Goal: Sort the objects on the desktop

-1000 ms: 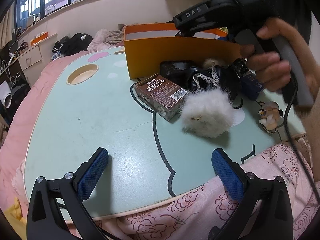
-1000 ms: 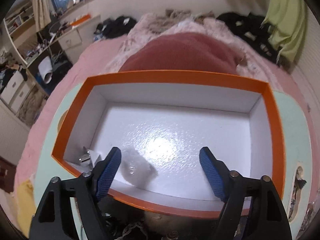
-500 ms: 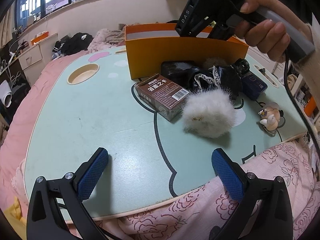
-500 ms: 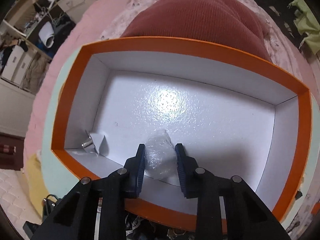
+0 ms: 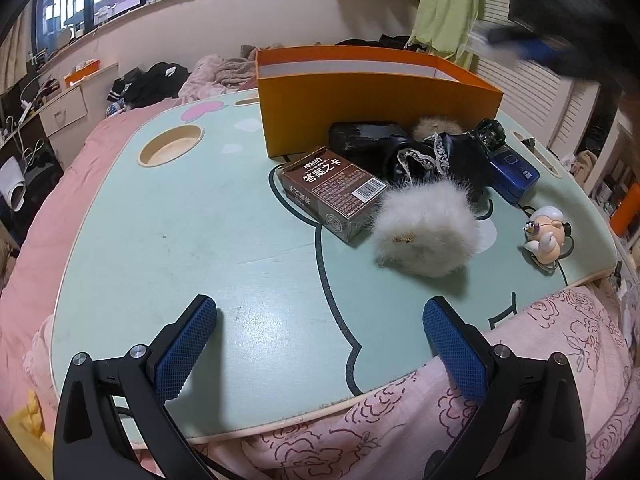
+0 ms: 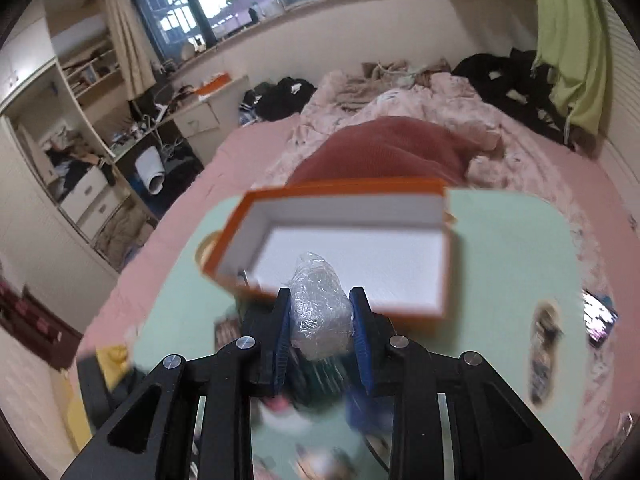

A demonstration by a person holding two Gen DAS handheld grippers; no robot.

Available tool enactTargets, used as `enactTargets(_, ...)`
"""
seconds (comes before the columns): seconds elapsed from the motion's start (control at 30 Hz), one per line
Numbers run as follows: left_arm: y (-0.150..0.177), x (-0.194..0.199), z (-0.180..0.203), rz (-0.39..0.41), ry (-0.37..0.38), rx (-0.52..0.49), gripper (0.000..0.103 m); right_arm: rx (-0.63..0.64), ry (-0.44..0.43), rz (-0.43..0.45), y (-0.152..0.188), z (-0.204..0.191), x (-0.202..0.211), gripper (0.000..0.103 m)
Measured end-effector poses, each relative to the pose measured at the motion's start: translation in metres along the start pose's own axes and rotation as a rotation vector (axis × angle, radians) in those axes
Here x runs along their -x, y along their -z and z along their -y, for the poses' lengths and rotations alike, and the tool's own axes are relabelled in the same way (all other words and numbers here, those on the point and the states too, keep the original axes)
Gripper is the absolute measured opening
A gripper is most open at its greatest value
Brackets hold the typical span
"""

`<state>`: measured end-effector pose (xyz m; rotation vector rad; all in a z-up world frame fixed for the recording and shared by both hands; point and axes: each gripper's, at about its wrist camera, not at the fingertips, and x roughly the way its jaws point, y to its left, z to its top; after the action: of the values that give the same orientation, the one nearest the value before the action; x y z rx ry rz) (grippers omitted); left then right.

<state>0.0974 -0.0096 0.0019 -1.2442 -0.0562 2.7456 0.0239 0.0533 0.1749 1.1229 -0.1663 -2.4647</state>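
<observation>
Holding a crumpled clear plastic wad (image 6: 318,306) in the right gripper (image 6: 320,320), jaws having just been closing and now clamped on it, lifted clear above the orange box (image 6: 344,240); looks like an item pulled back out of the box rather than put in. Leaving the box nearly bare, only a small metal-and-white piece (image 6: 244,276) visible in its near left corner. Idling the left gripper (image 5: 320,340) low over the near edge of the desk (image 5: 180,220), jaws wide apart and empty. Judging the sort barely begun; still waiting loose beside the box: brown card box (image 5: 334,192), white fluffy ball (image 5: 426,232), black lace-trimmed cloth (image 5: 424,156), blue case (image 5: 514,170), small figurine (image 5: 546,234).
</observation>
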Motion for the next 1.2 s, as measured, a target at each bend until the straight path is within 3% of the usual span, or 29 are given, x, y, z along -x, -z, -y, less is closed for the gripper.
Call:
enactTargets(0.17, -0.001, 0.000, -0.001, -0.011, 0.003, -0.008, 0.103, 0.002, -0.047, -0.027, 0.057, 0.022, 0.004, 0.028)
enactTargets(0.27, -0.001, 0.000, -0.001, -0.009, 0.005, -0.008, 0.103, 0.003, -0.056, -0.040, 0.079, 0.022, -0.007, 0.028)
enactTargets(0.33, -0.002, -0.001, -0.001, -0.009, 0.008, -0.011, 0.103, -0.007, -0.106, -0.016, 0.085, 0.021, -0.011, 0.029)
enactTargets(0.37, -0.002, -0.001, -0.001, -0.011, 0.010, -0.014, 0.103, -0.022, -0.150, 0.008, 0.085, 0.020, -0.014, 0.033)
enactTargets(0.4, -0.003, -0.001, -0.001, -0.017, 0.012, -0.016, 0.103, -0.036, -0.168, 0.023, 0.086, 0.020, -0.015, 0.051)
enactTargets(0.47, -0.007, 0.005, -0.003, -0.003, 0.032, -0.014, 0.102, -0.068, -0.153, 0.082, 0.088, 0.022, -0.013, 0.072)
enactTargets(0.6, -0.044, 0.050, -0.011, 0.167, 0.037, -0.043, 0.101, -0.077, -0.148, 0.211, 0.099, 0.020, 0.007, 0.077)
enactTargets(0.7, -0.094, 0.068, -0.016, 0.181, 0.043, -0.065, 0.081, -0.089, -0.184, 0.231, 0.104, 0.017, 0.010, 0.080)
enactTargets(0.77, -0.136, 0.061, -0.023, 0.104, 0.101, -0.068, 0.053, -0.085, -0.189, 0.203, 0.106, 0.013, 0.001, 0.080)
enactTargets(0.87, -0.188, 0.021, -0.033, -0.109, 0.168, -0.051, 0.032, -0.094, -0.190, 0.145, 0.110, 0.010, -0.014, 0.080)
enactTargets(0.93, -0.208, -0.011, -0.033, -0.252, 0.154, -0.051, 0.031, -0.110, -0.200, 0.132, 0.112, 0.013, -0.017, 0.080)
enactTargets(1.2, -0.224, -0.090, 0.007, -0.586, -0.009, -0.207, 0.031, -0.162, -0.223, 0.126, 0.118, 0.026, -0.017, 0.080)
